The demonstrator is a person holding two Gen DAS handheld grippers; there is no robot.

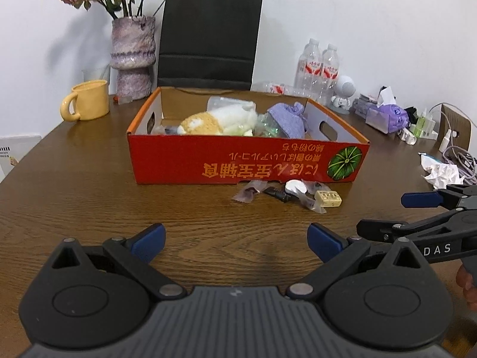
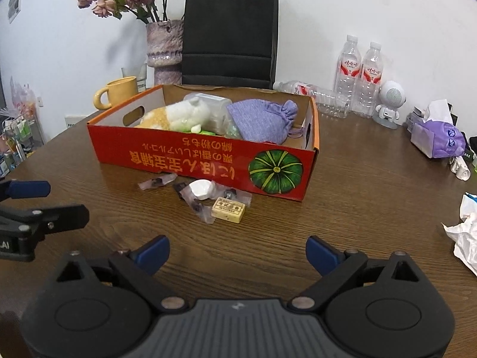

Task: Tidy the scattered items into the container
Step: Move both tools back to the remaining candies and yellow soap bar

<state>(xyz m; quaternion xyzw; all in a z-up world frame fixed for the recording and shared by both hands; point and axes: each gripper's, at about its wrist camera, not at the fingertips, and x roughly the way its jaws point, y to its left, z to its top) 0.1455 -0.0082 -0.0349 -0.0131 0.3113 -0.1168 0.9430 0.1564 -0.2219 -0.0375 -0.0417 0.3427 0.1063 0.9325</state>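
Red box (image 1: 208, 161) seen at frame centre | small items (image 2: 205, 197) scattered before it: about six | two bottles (image 2: 360, 71) upright | wooden table (image 1: 89, 194) | left gripper (image 1: 237, 241), right gripper (image 2: 237, 252) spread, nothing held

Both my views are evenly lit and fairly bright, with soft light from above. The vase (image 1: 133, 58) throws a faint shadow leftward onto the wall (image 1: 342, 9), and the box (image 2: 205, 161) shades the table (image 2: 357, 179) along its near side. A mild sheen runs over the wood grain. Fisheye bending curves the table edge, and the corners go black. Far objects look slightly soft; the small print on the box is smeared.
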